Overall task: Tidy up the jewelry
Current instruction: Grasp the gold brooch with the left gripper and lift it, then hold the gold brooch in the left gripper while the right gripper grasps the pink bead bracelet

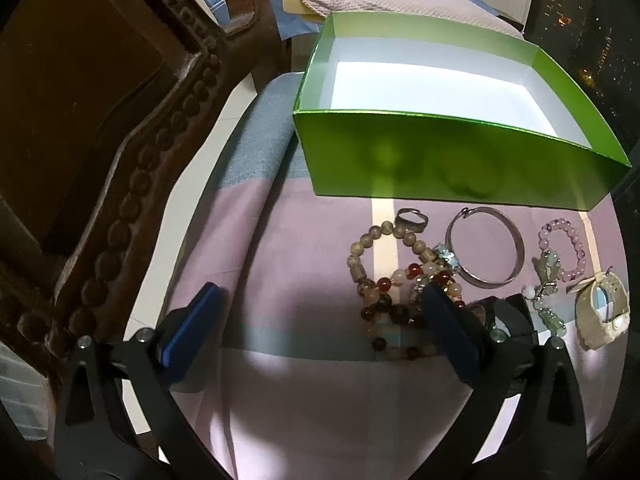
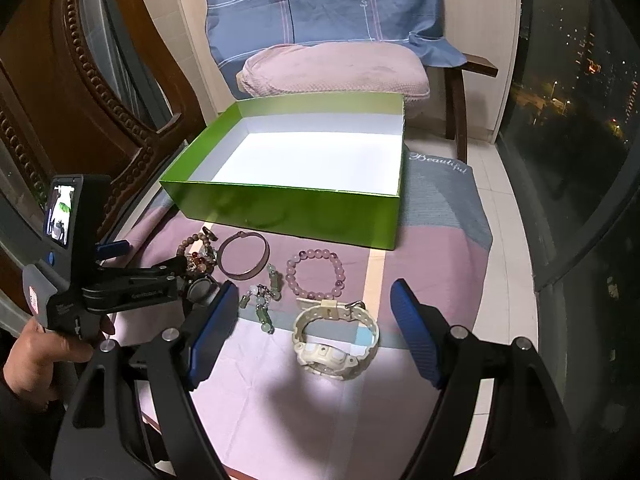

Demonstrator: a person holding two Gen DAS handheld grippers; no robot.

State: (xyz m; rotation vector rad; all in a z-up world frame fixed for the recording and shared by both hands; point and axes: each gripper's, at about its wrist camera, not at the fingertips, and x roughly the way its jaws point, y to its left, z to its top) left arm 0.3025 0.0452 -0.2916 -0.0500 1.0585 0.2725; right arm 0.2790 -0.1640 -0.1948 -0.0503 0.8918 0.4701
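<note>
A green box [image 1: 460, 160] with a white inside stands on the pink cloth beyond the jewelry. In front of it lie a wooden-bead bracelet [image 1: 360, 258], a ring [image 1: 412, 218], a silver bangle [image 1: 516, 240], a pink bead bracelet [image 2: 294, 270], a jade charm [image 2: 264, 300] and a black watch [image 2: 202, 290]. My left gripper [image 1: 320, 320] is open above a red and amber bead bracelet [image 1: 394, 312], which lies against its right finger [image 1: 448, 328]. My right gripper [image 2: 316, 332] is open, with a cream watch [image 2: 336, 344] on the cloth between its fingers, untouched.
Dark carved wooden furniture [image 1: 100, 140] rises close on the left. Behind the box is a chair with a pink cushion [image 2: 332, 68] and a blue plaid cloth [image 2: 328, 4]. A dark window [image 2: 580, 100] runs along the right. A hand [image 2: 48, 348] holds the left gripper.
</note>
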